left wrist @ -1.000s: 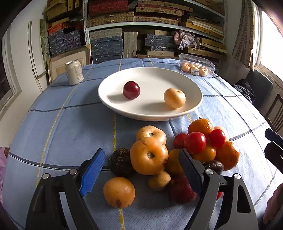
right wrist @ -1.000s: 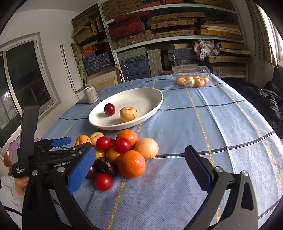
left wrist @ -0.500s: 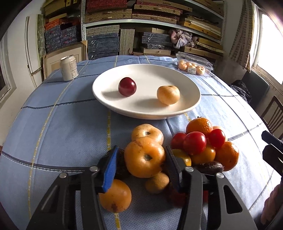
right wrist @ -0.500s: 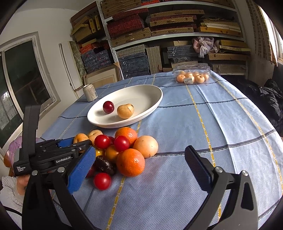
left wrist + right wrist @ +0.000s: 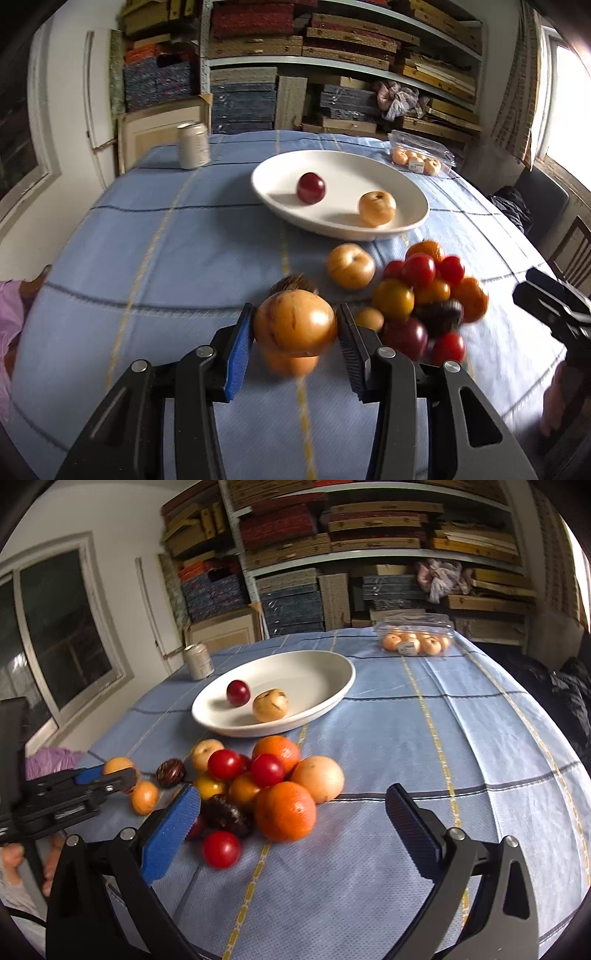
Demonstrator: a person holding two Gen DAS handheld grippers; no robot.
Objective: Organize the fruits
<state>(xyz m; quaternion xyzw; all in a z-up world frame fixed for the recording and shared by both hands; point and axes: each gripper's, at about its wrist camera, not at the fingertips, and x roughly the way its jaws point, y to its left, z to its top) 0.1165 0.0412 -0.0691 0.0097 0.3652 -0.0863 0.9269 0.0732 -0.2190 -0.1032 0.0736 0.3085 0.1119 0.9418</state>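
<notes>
**Desk:** Now, what is the left gripper point(image 5: 295, 328) doing?

**Photographer:** It is gripping a large yellow-orange fruit point(image 5: 295, 320). Its jaws have just been closing, and both pads are now pressing on the fruit's sides. The fruit is sitting clear of the blue checked tablecloth point(image 5: 155, 266), with a smaller orange fruit point(image 5: 291, 363) blurring on the cloth beneath it.

**Desk:** And the right gripper point(image 5: 295, 819)?

**Photographer:** It is hanging with jaws wide apart and nothing between them, just in front of the fruit pile point(image 5: 266, 786), a big orange point(image 5: 285, 816) nearest its blue pad.

**Desk:** Where is everything else lying?

**Photographer:** A white oval dish point(image 5: 369, 229) is standing beyond the pile, carrying a dark red plum point(image 5: 311, 188) and a tan round fruit point(image 5: 377, 208), apart from each other. Red tomatoes, oranges and dark fruit are crowding together just beside the dish's near rim. A drink can point(image 5: 192, 145) is standing upright at the far left edge, and a clear plastic box of small fruit point(image 5: 419, 158) is resting at the far right. Shelves stacked with boxes are filling the background.
</notes>
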